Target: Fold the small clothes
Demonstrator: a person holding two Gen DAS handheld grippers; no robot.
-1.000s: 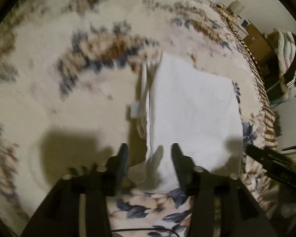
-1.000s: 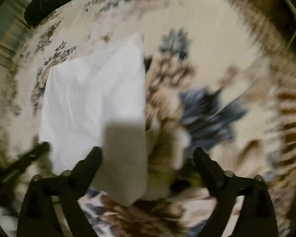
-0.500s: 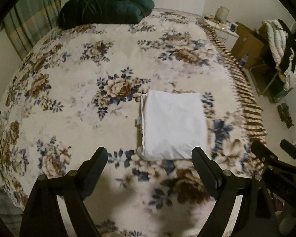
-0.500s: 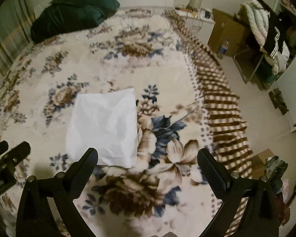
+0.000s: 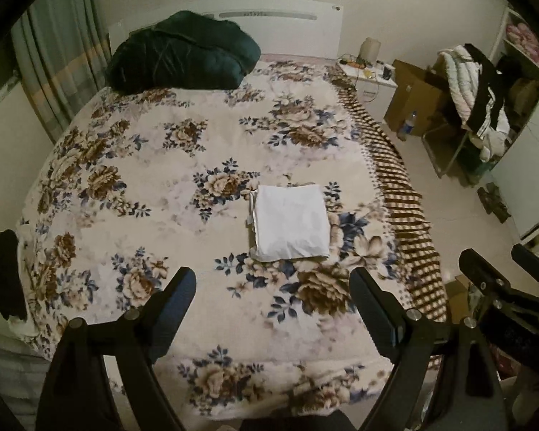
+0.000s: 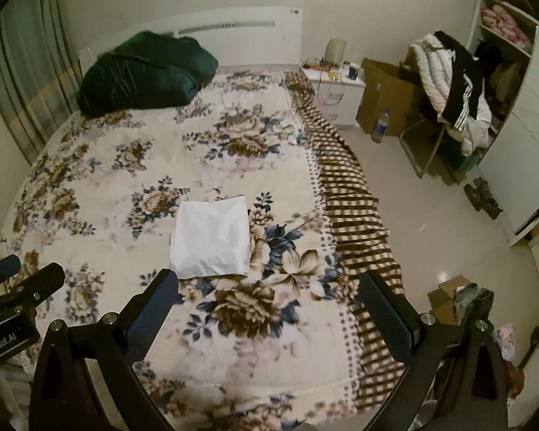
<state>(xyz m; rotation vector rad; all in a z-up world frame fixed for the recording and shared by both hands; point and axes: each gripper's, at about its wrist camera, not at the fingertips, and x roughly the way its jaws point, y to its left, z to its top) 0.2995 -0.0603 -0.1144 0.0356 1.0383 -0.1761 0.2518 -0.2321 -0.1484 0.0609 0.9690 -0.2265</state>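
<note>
A white garment [image 5: 290, 228] lies folded into a neat rectangle on the floral blanket [image 5: 161, 179], toward the bed's right side; the right wrist view shows the same white garment [image 6: 212, 239]. My left gripper [image 5: 273, 287] hangs high above the bed, open, with nothing between its fingers. My right gripper [image 6: 267, 289] is also open and empty, well above the blanket. Each gripper shows at the edge of the other's view: the right gripper [image 5: 499, 273] at the left wrist view's right, the left gripper [image 6: 21, 280] at the right wrist view's left.
A dark green duvet [image 5: 183, 55] is bundled at the headboard. A black sock [image 5: 7, 273] lies at the bed's left edge. Right of the bed are a nightstand [image 5: 370, 73], cardboard boxes [image 5: 413, 100], a water bottle [image 6: 381, 125] and a clothes-laden chair [image 5: 474, 97].
Both grippers rose far from the bed, so the whole room came into view. The left gripper's jaws, close around the garment's near edge a second ago, spread wide. The garment stayed flat.
</note>
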